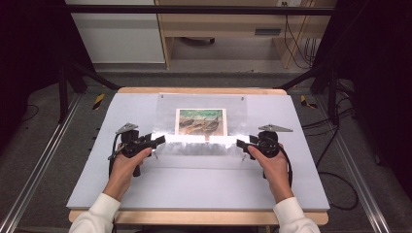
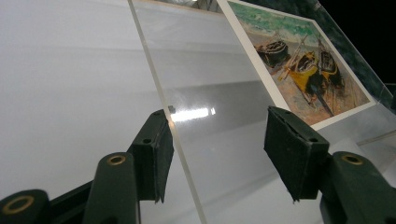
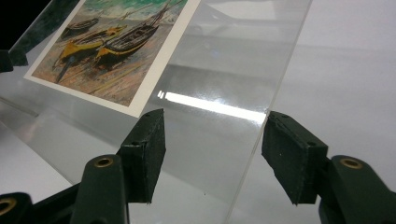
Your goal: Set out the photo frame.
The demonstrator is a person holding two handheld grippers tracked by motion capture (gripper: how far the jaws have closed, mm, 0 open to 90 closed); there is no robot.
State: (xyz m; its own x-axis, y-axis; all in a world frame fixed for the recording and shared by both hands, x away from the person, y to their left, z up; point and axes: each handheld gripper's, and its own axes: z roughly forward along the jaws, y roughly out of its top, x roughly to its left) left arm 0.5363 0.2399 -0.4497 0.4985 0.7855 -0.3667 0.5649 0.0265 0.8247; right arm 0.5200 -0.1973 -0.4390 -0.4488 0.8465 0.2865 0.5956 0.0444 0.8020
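White table (image 1: 194, 194) — both hands level, open fingers straddling the clear sheet's (image 1: 204, 109) side edges.

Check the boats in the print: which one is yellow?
The middle boat of the print. Its hull is yellow; the boats on either side of it are dark brown to black. It lies under the clear sheet.

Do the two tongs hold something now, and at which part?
Neither holds anything yet. The left tongs and right tongs each stand open around a side edge of the clear sheet, pads not pressing.
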